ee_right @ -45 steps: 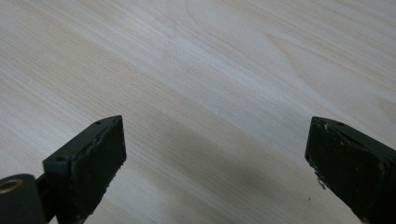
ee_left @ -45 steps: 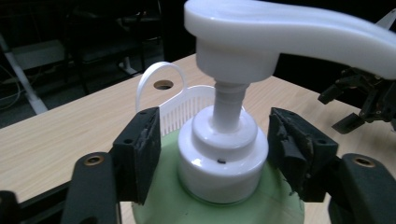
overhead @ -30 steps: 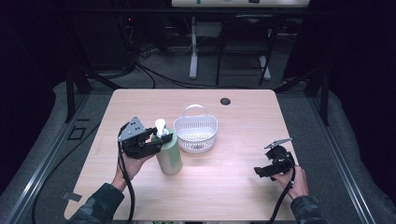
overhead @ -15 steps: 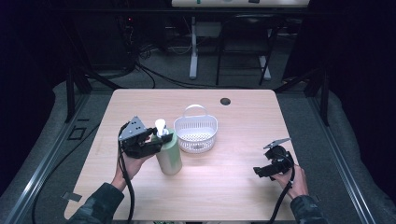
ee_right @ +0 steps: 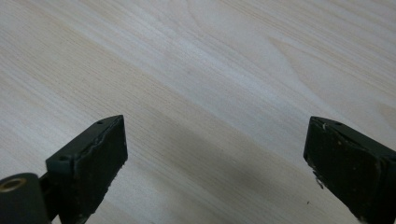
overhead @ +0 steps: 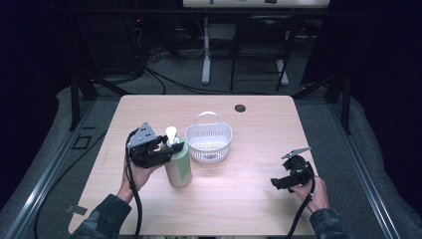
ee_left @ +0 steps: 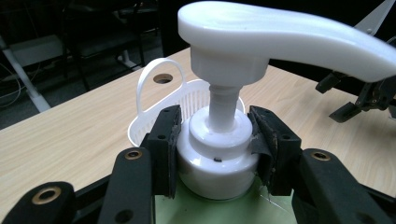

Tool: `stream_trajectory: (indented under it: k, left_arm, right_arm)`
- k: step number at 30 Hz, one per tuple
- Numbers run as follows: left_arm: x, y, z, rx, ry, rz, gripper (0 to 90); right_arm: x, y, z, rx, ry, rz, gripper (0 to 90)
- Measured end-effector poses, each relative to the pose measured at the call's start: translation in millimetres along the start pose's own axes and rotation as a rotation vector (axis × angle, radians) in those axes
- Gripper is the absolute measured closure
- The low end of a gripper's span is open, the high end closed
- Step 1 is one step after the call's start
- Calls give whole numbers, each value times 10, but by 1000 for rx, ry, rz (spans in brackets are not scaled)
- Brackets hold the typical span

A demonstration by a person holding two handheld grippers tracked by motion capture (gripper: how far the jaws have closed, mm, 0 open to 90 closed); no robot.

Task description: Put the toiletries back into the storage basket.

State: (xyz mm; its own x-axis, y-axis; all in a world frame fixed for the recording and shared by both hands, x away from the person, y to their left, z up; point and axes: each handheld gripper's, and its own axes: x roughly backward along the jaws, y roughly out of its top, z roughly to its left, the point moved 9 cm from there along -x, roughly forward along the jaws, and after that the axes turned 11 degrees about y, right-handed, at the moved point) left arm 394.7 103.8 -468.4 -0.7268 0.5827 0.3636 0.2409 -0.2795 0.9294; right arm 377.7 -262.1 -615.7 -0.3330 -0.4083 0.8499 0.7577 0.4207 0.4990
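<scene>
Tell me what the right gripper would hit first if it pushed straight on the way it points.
Probably the bare table. The right gripper, jaws wide apart and holding nothing, looks down at wood grain in its own view. From above it points left, roughly toward the bottle, but depth is unclear.

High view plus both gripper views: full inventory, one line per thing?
pump bottle: 1, pale green body, white pump head, upright left of centre on the table
basket: 1, white, slotted, loop handle, just right of the bottle
table: 1, light wood, round hole near the far edge
left gripper: 1, black, jaws shut on the bottle's white collar
right gripper: 1, black, jaws open over bare wood at the table's right
hands: 2, one per gripper, dark sleeves at the near edge
</scene>
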Motion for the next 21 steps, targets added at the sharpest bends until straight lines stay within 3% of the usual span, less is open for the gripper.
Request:
stream_trajectory:
  k: [21]
  left_arm:
    - [77, 229, 62, 0, -6, -1, 557]
  right_arm:
    - [14, -18, -12, 3, -5, 6, 57]
